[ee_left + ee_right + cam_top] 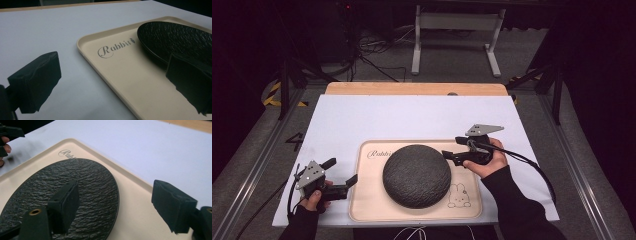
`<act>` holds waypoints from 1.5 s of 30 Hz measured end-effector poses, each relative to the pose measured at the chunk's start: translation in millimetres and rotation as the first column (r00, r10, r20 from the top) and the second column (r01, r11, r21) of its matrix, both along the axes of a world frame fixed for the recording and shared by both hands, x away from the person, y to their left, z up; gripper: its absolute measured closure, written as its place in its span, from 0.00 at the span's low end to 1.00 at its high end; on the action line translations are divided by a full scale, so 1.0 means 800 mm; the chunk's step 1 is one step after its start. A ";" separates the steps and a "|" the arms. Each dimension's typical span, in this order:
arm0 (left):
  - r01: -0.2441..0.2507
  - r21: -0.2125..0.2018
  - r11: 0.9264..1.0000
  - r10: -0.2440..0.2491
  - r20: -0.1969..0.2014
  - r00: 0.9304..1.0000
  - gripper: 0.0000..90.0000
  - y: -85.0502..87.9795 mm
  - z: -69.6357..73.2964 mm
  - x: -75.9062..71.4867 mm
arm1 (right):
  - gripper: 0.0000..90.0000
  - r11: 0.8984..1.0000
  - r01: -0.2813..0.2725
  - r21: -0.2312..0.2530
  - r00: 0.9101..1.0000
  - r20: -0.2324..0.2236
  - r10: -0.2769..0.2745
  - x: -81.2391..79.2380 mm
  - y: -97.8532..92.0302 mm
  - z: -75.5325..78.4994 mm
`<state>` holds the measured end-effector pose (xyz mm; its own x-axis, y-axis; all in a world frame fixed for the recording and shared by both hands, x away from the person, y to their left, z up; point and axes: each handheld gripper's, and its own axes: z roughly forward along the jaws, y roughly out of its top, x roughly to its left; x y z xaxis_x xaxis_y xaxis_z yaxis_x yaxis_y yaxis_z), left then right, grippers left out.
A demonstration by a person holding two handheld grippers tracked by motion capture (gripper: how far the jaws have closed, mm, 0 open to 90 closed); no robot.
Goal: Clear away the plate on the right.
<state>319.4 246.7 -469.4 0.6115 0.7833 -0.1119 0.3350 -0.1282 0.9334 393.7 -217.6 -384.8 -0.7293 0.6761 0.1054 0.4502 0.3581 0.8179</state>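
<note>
Nearest the high camera, at the lower middle of its frame, lies a beige tray (362, 210) on a white sheet (362, 115) that covers the table. Its one occupant is a black textured plate (416, 175), round and set at the tray's centre, well inside the rim on all sides. Printed on the tray floor are the word "Rabbit" (378, 154) at upper left and a small rabbit drawing (458, 195) at lower right, both clear of the plate. At lower left of the high view, the left gripper (343, 175) rests on the sheet just beside the tray's left edge, jaws wide with nothing between them. At right of centre, the right gripper (452, 150) hangs over the tray's right part just beside the plate rim, jaws spread wide and holding nothing. Along the left gripper view, the lettering (115, 47) reads plainly and the plate (180, 40) shows a shallow raised profile, which the high view flattens. Along the right gripper view, the rippled surface of the plate (87, 185) shows in detail, one jaw standing over it and the other over bare tray (135, 207); the person's fingers (6, 146) appear at upper left.
</note>
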 end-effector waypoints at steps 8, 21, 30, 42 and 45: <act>0.003 -0.004 1.000 -0.003 -0.002 1.000 0.01 0.000 0.000 0.000 | 0.22 1.000 -0.026 0.014 0.994 0.107 0.024 -0.020 -0.014 0.015; 0.001 0.000 1.000 -0.001 -0.005 1.000 0.01 0.000 0.000 0.000 | 0.21 0.996 0.036 0.087 0.982 0.180 -0.052 -0.042 -0.078 0.014; 0.000 0.001 1.000 0.000 -0.001 1.000 0.01 0.000 0.000 0.000 | 0.18 0.992 0.082 0.098 0.970 0.220 -0.102 -0.054 -0.112 0.005; 0.000 -0.007 1.000 0.000 0.000 1.000 0.01 0.001 0.000 0.000 | 0.12 0.979 0.142 0.144 0.953 0.249 -0.175 -0.068 -0.144 -0.031; 0.001 -0.013 1.000 -0.001 0.006 1.000 0.01 0.002 0.000 0.000 | 0.12 0.976 0.155 0.155 0.943 0.272 -0.193 -0.071 -0.148 -0.042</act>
<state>319.1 248.4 -469.2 0.6130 0.7812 -0.1186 0.3295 -0.1164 0.9370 336.6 -336.4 -418.0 -0.6142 0.7891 0.0065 0.2384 0.1776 0.9548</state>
